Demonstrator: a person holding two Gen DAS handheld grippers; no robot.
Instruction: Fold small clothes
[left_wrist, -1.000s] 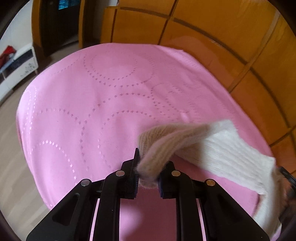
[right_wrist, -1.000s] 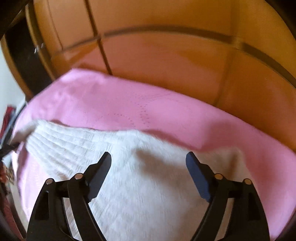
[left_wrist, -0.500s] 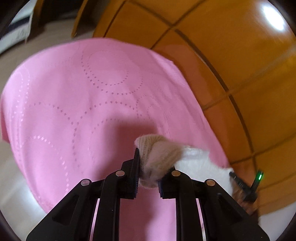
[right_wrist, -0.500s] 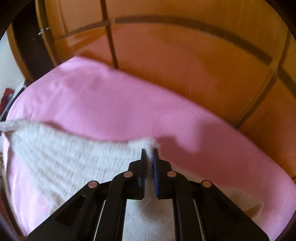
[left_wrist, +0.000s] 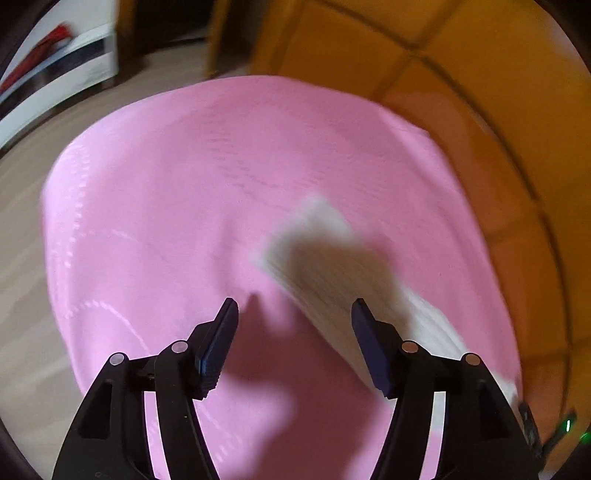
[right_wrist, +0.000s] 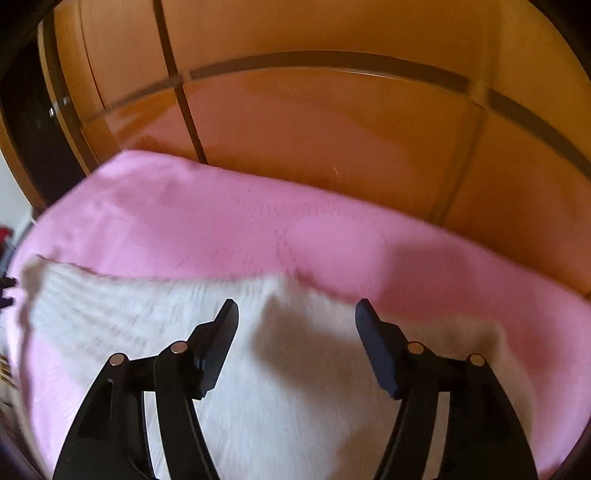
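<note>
A cream ribbed knit garment (left_wrist: 332, 254) lies flat on the pink cloth (left_wrist: 166, 206), ahead and to the right of my left gripper (left_wrist: 293, 314). The left gripper is open and empty above the cloth. In the right wrist view the same garment (right_wrist: 129, 325) spreads under and to the left of my right gripper (right_wrist: 295, 314), which is open and empty just above it. Both views are motion-blurred.
The pink cloth (right_wrist: 221, 221) covers a table that stands against orange wooden cabinet doors (right_wrist: 332, 129). In the left wrist view a wood floor (left_wrist: 22, 192) lies to the left, with a white shelf unit (left_wrist: 59, 81) at the far left.
Both grippers have opened and let go of the garment. The garment now lies flat on the pink cloth. The left gripper has pulled back from it.
</note>
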